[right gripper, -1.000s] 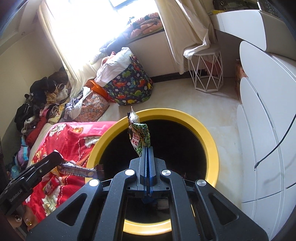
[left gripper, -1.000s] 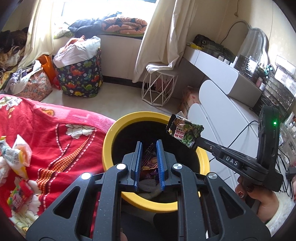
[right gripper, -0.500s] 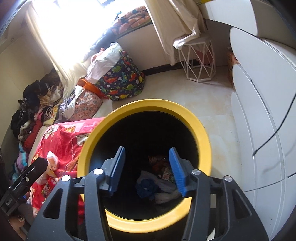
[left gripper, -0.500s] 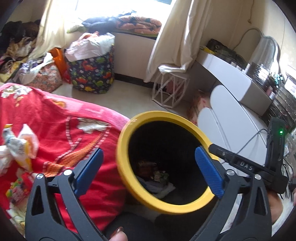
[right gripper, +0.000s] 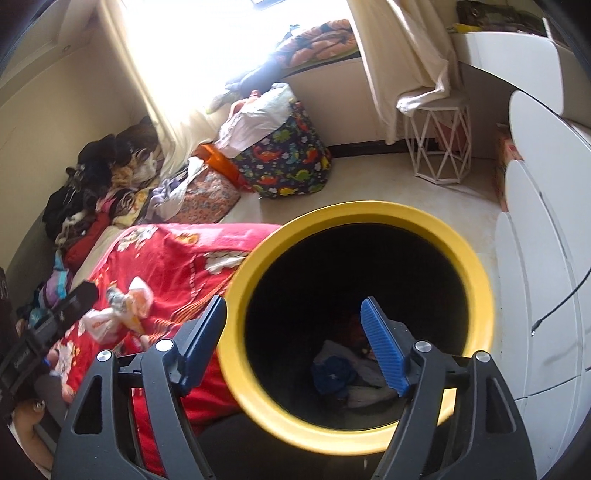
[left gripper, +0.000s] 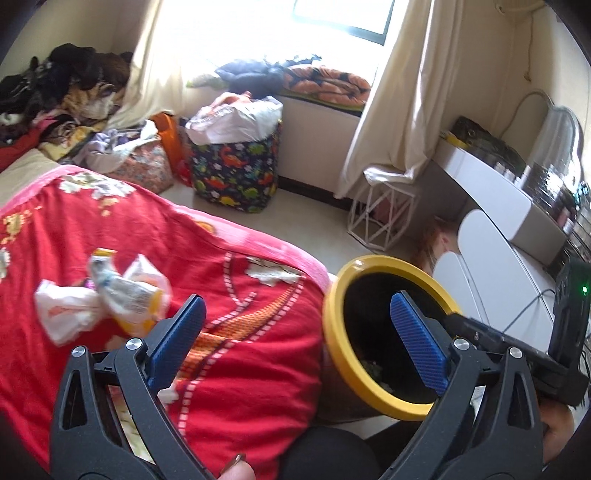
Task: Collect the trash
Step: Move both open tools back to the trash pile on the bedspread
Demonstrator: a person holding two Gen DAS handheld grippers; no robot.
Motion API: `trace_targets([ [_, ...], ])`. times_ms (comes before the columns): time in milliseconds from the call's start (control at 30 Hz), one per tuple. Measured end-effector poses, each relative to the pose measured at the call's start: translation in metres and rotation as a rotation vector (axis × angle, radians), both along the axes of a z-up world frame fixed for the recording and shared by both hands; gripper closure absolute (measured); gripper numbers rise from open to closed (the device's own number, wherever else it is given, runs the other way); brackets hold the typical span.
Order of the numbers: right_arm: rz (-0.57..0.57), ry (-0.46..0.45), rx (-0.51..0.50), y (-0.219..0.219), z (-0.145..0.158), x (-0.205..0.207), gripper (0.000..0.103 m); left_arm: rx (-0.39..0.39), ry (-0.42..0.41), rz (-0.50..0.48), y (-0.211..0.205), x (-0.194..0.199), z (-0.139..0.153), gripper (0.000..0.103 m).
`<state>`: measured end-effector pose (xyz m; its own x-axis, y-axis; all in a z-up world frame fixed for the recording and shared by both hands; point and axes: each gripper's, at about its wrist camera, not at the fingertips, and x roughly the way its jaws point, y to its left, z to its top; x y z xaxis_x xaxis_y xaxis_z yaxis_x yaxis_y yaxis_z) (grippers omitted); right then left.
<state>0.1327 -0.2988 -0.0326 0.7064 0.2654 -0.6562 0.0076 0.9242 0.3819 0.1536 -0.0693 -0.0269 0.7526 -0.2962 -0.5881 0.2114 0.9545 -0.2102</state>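
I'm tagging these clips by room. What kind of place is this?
Most likely a lived-in bedroom: a bed under a red floral blanket, piled clothes by the curtained window, and a white dressing table.

Red blanket (left gripper: 229, 280), dinosaur-print bag (left gripper: 236, 173), perhaps laundry.

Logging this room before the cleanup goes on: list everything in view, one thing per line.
trash bin: 1, yellow rim, dark inside, beside the bed; some trash at the bottom
crumpled wrappers: a small pile, white and orange, on the bedspread
bedspread: 1, red with a flower print, over the bed
storage bag: 1, dark blue dinosaur print, on the floor under the window, stuffed full
wire stool: 1, white, by the curtain
curtain: cream, right of the window
clothes heap: dark mixed pile, far left
cabinets: white, rounded fronts, along the right wall
left gripper: blue pads, open, empty, over the bed edge
right gripper: blue pads, open, empty, over the bin
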Motion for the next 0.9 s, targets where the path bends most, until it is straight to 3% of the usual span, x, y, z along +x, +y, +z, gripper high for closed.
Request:
trace_targets([
  [400,0.221,-0.016,-0.055,0.095,0.012,0.006,0.029,-0.010,-0.041,0.179,0.091,-0.002,0.009,0.011],
  [900,0.337,-0.040,-0.101,0.160,0.020,0.019,0.026,-0.052,-0.012,0.380,0.186,-0.010,-0.002,0.011],
])
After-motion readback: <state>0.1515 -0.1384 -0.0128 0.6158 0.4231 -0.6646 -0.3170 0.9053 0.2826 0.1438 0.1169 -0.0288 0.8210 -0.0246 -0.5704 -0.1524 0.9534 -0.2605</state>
